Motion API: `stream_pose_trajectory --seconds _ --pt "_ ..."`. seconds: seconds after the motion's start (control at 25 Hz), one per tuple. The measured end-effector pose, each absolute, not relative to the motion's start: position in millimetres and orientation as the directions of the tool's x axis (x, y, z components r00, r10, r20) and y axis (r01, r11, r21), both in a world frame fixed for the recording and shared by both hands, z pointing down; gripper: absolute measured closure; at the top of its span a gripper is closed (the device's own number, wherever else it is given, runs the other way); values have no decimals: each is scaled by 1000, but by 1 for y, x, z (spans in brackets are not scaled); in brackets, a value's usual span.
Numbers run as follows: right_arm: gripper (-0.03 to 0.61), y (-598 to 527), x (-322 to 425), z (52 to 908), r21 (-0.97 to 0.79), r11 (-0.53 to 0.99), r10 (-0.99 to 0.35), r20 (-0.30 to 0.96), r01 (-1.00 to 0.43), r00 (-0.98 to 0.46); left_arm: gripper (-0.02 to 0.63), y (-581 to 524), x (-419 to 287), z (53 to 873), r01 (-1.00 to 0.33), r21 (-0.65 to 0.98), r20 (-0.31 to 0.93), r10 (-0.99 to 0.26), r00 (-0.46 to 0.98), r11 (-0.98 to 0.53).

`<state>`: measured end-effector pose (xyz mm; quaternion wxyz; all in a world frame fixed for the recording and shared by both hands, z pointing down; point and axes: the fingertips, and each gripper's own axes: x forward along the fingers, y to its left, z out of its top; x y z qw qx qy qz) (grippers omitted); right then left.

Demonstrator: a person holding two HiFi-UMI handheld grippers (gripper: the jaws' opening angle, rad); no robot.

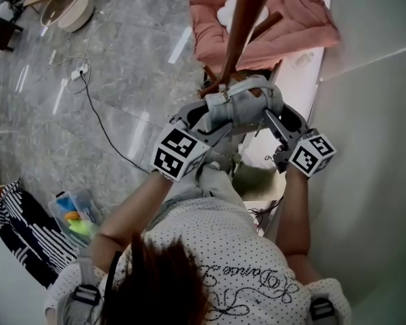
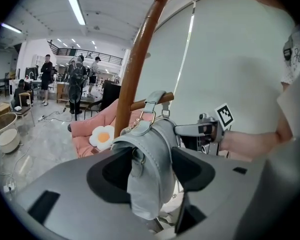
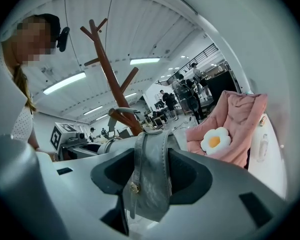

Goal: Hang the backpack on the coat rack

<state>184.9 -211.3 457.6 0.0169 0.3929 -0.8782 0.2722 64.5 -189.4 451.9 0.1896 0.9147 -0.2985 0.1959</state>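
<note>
Between the jaws of the left gripper [image 2: 151, 171] and of the right gripper [image 3: 151, 176], both clamped on it from opposite sides, hangs the grey backpack [image 1: 242, 107], its top loop [image 2: 156, 98] over a low peg of the wooden coat rack [image 2: 135, 69].

Small grey-blue leather backpack [image 1: 240, 107] upright, top loop [image 2: 154, 101] over lower peg [image 2: 140, 104] of brown wooden coat rack [image 1: 243, 26].
</note>
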Motion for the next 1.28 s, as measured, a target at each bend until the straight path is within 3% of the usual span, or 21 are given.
stream_pose_trajectory --seconds 0.32,0.52,1.0,1.28 --pt "348 -229 189 467 -445 514 -686 300 -733 -663 370 -195 65 460 -643 227 490 -484 725 -732" --pt "344 -234 187 466 -426 521 -678 320 -740 -662 371 -193 65 461 -647 143 527 -496 690 -749" --pt "344 -247 178 474 -446 518 -647 353 -730 -675 373 -193 61 465 -675 157 558 -498 663 -721" --pt "348 -254 182 485 -422 482 -699 344 -768 -628 383 -196 60 473 -675 180 535 -504 678 -716"
